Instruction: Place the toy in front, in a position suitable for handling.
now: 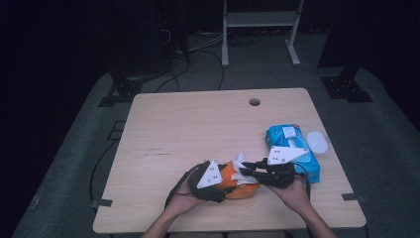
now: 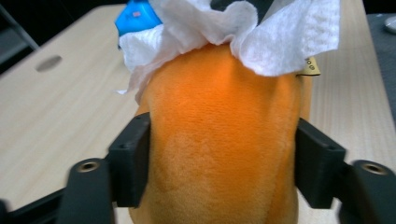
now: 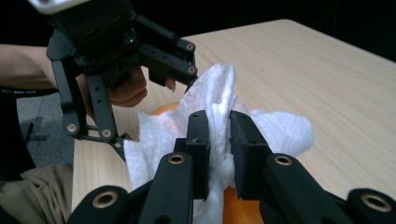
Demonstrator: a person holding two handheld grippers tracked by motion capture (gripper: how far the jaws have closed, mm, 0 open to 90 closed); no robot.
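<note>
Left gripper [image 2: 219, 172] clamps the orange plush toy [image 2: 224, 140] steady — right gripper [image 3: 219, 140] pinches the white wipe [image 3: 219, 93] atop the toy, likely wiping it.

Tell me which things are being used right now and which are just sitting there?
In use:
- orange plush toy, clamped in the left gripper
- white tissue wipe, pinched in the right gripper, draped over the toy

Just sitting there:
- blue plastic pack of wipes
- round white lid beside the pack
</note>
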